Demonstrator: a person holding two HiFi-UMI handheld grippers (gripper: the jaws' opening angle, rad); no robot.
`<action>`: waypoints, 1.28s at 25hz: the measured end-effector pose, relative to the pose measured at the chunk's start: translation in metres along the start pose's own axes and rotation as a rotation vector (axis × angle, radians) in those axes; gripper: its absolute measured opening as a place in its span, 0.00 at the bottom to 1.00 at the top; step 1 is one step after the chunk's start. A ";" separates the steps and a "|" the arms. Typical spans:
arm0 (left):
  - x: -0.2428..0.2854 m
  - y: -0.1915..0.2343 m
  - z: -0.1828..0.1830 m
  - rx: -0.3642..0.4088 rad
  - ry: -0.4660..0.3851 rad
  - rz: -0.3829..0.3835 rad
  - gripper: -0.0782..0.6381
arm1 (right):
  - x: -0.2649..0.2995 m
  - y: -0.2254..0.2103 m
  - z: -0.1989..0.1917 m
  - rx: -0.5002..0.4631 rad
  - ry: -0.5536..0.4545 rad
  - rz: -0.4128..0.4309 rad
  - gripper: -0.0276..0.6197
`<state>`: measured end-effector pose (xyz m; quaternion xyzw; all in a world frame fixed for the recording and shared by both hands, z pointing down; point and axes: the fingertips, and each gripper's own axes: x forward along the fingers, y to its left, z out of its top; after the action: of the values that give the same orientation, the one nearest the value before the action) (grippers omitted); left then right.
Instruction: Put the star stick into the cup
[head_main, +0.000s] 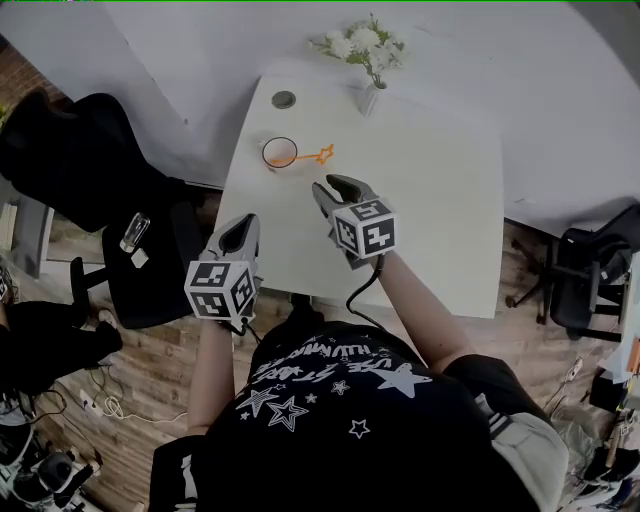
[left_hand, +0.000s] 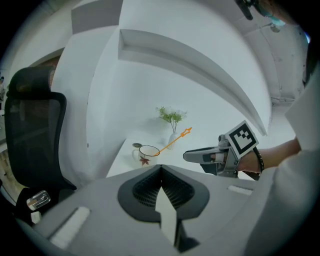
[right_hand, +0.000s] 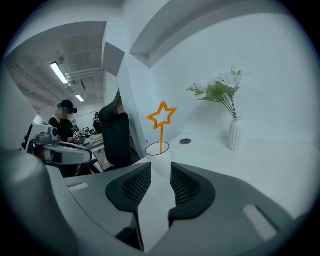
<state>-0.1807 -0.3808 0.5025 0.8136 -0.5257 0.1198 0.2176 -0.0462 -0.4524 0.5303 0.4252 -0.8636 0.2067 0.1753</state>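
While star stick (head_main: 318, 155) leans in cup (head_main: 280, 152), right hand-held gripper (head_main: 333, 187) near

Bright, even light; fisheye-warped edges.

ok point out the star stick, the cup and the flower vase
star stick (right_hand: 161, 137), right gripper view, on its orange stem just above the cup rim
cup (right_hand: 160, 160), right gripper view, on its white side wall
flower vase (right_hand: 234, 135), right gripper view, on its white ribbed body
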 end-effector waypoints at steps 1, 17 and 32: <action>-0.002 -0.004 0.000 0.003 -0.003 0.001 0.11 | -0.006 0.000 0.000 0.002 -0.006 0.001 0.25; -0.049 -0.073 -0.017 0.017 -0.046 0.019 0.11 | -0.105 0.012 -0.020 -0.014 -0.058 0.049 0.07; -0.093 -0.119 -0.034 0.033 -0.073 0.034 0.11 | -0.173 0.021 -0.041 -0.033 -0.085 0.037 0.06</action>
<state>-0.1109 -0.2477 0.4652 0.8119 -0.5450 0.1024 0.1826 0.0420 -0.3053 0.4779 0.4146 -0.8813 0.1771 0.1417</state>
